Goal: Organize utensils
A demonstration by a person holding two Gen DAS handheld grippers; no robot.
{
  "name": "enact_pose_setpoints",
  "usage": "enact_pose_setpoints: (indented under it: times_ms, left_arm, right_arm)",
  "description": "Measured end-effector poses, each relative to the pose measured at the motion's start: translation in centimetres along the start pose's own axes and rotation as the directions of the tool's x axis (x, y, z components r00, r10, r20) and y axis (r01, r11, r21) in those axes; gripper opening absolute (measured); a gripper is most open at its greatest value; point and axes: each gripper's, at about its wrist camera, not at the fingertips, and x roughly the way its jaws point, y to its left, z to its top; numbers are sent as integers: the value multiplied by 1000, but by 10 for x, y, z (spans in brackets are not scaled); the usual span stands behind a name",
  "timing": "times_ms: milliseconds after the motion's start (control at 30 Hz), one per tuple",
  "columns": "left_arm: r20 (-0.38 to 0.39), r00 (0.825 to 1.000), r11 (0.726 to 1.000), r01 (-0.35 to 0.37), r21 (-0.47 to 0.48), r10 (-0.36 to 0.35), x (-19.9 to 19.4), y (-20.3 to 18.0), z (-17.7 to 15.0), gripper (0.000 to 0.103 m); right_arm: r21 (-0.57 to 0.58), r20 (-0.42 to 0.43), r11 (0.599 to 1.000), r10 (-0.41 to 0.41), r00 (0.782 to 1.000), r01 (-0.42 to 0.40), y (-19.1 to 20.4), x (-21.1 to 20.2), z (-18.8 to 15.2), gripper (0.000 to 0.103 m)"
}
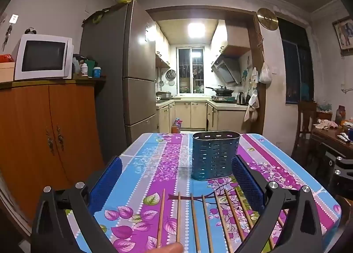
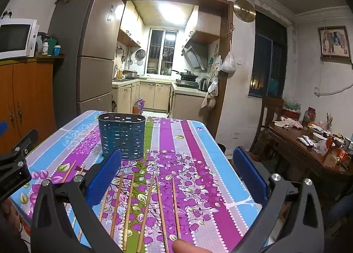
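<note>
Several wooden chopsticks (image 1: 195, 220) lie side by side on the flowered tablecloth (image 1: 154, 164), near its front edge; they also show in the right wrist view (image 2: 145, 206). A blue perforated utensil holder (image 1: 215, 155) stands upright and empty beyond them, also in the right wrist view (image 2: 121, 135). My left gripper (image 1: 176, 178) is open and empty above the chopsticks, its blue pads wide apart. My right gripper (image 2: 177, 170) is open and empty above the chopsticks to the right of the holder.
A wooden cabinet (image 1: 48, 131) with a microwave (image 1: 43, 56) stands left of the table, a grey fridge (image 1: 123, 65) behind it. A cluttered dark wooden table (image 2: 313, 151) and chair stand to the right. The kitchen doorway lies beyond the table's far edge.
</note>
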Motion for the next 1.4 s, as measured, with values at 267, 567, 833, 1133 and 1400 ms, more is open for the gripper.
enact_pose_setpoints:
  times_ms: [267, 567, 833, 1133, 1400]
  left_arm:
    - [-33, 999, 999, 37, -12, -37, 5, -2, 4, 99]
    - [-72, 997, 999, 7, -43, -10, 9, 2, -3, 99]
    - [-66, 998, 999, -19, -30, 17, 8, 2, -3, 99]
    - [33, 999, 1000, 1, 6, -2, -3, -1, -1, 99]
    - [-8, 999, 999, 39, 3, -39, 4, -5, -6, 99]
  right_arm:
    - [5, 1, 1000, 2, 1000, -2, 0, 0, 0, 98]
    - [5, 2, 1000, 0, 1000, 0, 0, 0, 0, 98]
    - [4, 1, 1000, 1, 1000, -1, 0, 0, 0, 98]
    - [10, 3, 1000, -1, 1000, 1, -4, -1, 0, 98]
    - [20, 2, 1000, 9, 1000, -9, -4, -2, -2, 98]
